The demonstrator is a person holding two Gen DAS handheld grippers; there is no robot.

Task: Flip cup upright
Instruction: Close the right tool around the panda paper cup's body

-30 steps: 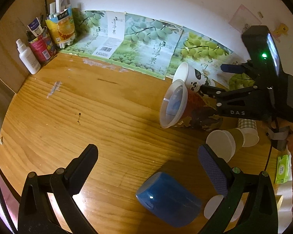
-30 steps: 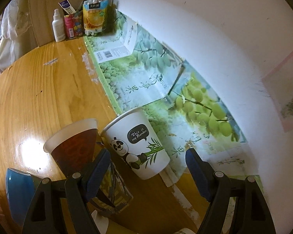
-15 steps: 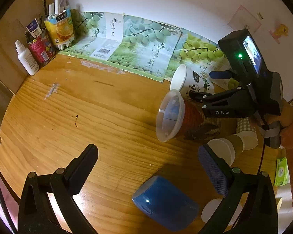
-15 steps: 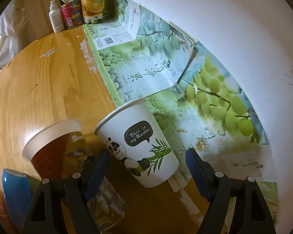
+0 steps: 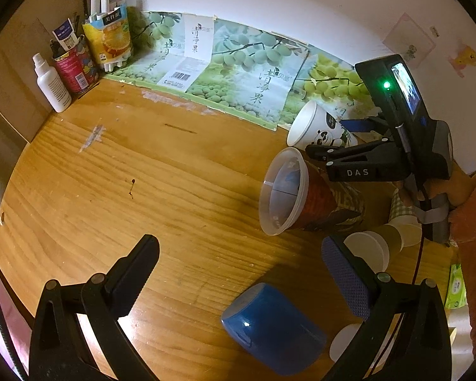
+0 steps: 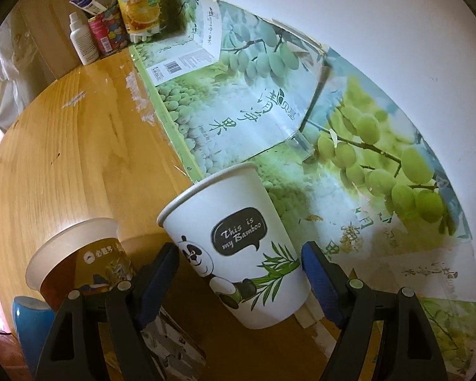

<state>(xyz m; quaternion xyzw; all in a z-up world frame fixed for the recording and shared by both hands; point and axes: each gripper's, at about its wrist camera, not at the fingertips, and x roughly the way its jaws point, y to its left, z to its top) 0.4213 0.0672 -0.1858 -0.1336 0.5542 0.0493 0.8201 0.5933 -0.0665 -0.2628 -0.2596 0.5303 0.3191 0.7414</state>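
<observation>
A white paper cup with a panda print (image 6: pixel 238 247) lies on its side at the table's back right, mouth toward the upper left; it also shows in the left wrist view (image 5: pixel 317 127). My right gripper (image 6: pixel 239 270) is open, its fingers on either side of the cup's lower body, not pressing it. A red-brown plastic cup (image 5: pixel 298 197) lies on its side beside it. A blue cup (image 5: pixel 269 327) lies on its side near my left gripper (image 5: pixel 238 270), which is open and empty above the wooden table (image 5: pixel 142 174).
Small paper cups (image 5: pixel 380 241) lie at the right. A white bottle (image 5: pixel 52 85), a red can and an orange carton with pens stand at the back left. Green grape-print cardboard (image 6: pixel 238 104) leans against the wall. A tissue pack (image 5: pixel 457 289) sits at the far right.
My right gripper has moved forward around the panda cup, so the cup now sits between its fingers. The left gripper stays open and has shifted only slightly.
</observation>
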